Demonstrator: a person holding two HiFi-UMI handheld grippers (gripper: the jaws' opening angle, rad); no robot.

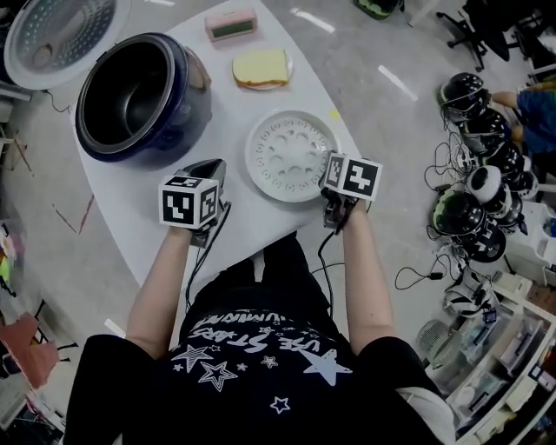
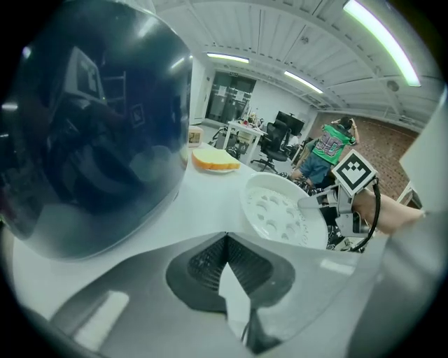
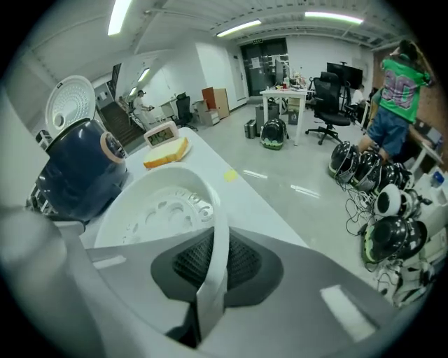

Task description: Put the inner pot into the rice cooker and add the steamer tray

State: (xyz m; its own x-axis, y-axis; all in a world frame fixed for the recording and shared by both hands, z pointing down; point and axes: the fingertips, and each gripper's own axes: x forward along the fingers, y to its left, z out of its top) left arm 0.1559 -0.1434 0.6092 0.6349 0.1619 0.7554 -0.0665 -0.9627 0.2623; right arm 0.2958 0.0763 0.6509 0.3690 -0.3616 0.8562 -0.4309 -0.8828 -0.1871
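The dark blue rice cooker (image 1: 143, 96) stands at the table's far left with its lid (image 1: 61, 35) swung open and a dark well showing; it fills the left of the left gripper view (image 2: 91, 126). The white perforated steamer tray (image 1: 287, 152) lies flat on the table to its right. My right gripper (image 1: 333, 187) is shut on the tray's right rim, which passes between the pads (image 3: 213, 259). My left gripper (image 1: 208, 167) hovers low between cooker and tray, shut with nothing in it (image 2: 224, 241).
A yellow sponge-like block on a plate (image 1: 261, 68) and a pink box (image 1: 231, 26) sit at the far end of the white table (image 1: 234, 226). Several helmets and cables (image 1: 473, 191) lie on the floor to the right. A person in green (image 3: 399, 91) stands there.
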